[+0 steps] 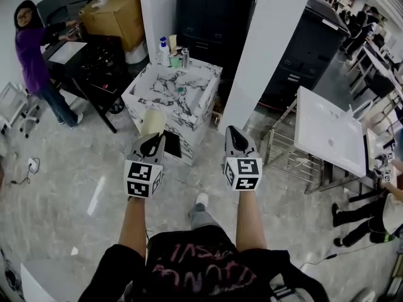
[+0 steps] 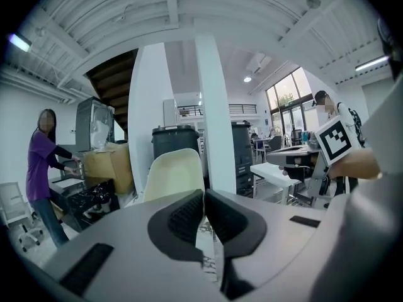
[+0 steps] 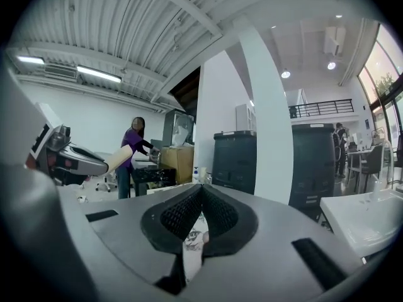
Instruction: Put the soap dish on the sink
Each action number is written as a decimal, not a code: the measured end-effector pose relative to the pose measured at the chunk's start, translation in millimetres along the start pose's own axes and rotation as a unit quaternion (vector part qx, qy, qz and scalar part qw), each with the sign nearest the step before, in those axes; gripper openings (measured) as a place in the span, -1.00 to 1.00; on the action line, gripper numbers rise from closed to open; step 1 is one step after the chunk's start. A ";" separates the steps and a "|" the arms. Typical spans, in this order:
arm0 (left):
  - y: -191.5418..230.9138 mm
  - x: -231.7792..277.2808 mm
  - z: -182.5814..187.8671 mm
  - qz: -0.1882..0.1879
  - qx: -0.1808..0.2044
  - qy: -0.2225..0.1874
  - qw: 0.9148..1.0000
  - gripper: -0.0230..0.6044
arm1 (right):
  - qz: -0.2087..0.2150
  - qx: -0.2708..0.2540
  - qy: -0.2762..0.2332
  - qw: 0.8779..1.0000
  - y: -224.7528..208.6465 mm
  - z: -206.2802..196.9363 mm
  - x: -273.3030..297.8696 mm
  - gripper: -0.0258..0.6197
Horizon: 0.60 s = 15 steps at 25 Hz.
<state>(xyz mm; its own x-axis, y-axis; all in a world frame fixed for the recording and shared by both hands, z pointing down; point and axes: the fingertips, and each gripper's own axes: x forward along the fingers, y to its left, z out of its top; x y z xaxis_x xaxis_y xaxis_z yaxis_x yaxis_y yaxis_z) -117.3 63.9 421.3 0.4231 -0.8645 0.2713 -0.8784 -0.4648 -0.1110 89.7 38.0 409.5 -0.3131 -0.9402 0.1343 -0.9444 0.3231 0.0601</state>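
soap dish (image 1: 152,121), cream, projects from the tips of the left tool (image 1: 153,141), whose jaws are closed on its lower edge. it is held in the air, short of the marbled sink (image 1: 211,80) ahead. right tool (image 1: 233,133): jaws together, nothing between them. judged progress: pick-up is done; the approach, setting the dish on the sink's top and release are left.

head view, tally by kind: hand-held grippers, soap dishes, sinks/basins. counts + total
hand-held grippers: 2 (left hand-held gripper, right hand-held gripper)
soap dish: 1, cream, clamped in the left one's jaws
marble sink: 1
white basin: 1, on the rack at right
Total: 5
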 end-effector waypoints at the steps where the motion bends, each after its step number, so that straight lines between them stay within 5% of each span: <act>1: 3.2 10.3 0.7 0.000 0.000 0.002 1.000 -0.84 | 0.000 0.000 0.001 1.000 -5.2 -0.6 10.5 -0.88; 15: 32.9 155.2 31.4 -0.002 0.003 0.027 1.000 -0.84 | 0.023 -0.004 0.013 1.000 -77.4 7.4 147.8 -0.88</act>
<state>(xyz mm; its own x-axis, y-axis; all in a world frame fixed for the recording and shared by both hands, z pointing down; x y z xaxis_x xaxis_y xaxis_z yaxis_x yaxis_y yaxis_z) -73.6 -91.6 429.7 0.4136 -0.8513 0.3227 -0.8756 -0.4691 -0.1154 115.7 -126.8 417.4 -0.3536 -0.9212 0.1625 -0.9281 0.3671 0.0616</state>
